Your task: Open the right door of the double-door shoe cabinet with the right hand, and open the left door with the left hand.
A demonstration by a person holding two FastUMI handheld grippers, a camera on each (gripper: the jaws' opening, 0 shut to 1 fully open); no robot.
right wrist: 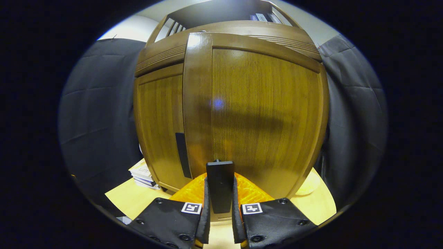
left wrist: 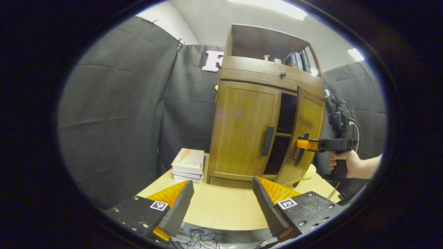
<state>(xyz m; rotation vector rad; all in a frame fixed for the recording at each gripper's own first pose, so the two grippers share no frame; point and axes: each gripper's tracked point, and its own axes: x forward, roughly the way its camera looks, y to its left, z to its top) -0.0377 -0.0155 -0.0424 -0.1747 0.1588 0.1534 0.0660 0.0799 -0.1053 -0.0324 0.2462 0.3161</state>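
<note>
On the left of the pale table [left wrist: 221, 211], a stack of books [left wrist: 188, 165] lies just beside the shoe cabinet [left wrist: 266, 72]. The left gripper [left wrist: 223, 204] hangs back from it, jaws spread wide with nothing between them, facing the left door [left wrist: 242, 131], which sits flush and closed with its dark handle [left wrist: 267, 141] untouched. To the right, the right door [left wrist: 306, 135] stands partly swung out, with a dark gap and a shelf edge showing behind it. The right gripper [left wrist: 301, 144], held in a person's hand [left wrist: 346, 162], is clamped on that door's handle [right wrist: 220, 186]; in the right gripper view both fingers press on the dark bar from either side. The risk I see is on this side: the door swings in an arc, so a straight pull would likely twist the bar in the pads and let it slip, or drag the whole cabinet across the table. Further on, the left gripper must close on a narrow handle; if it comes in off-centre it may only graze it, and the books beside the cabinet crowd that side.
</note>
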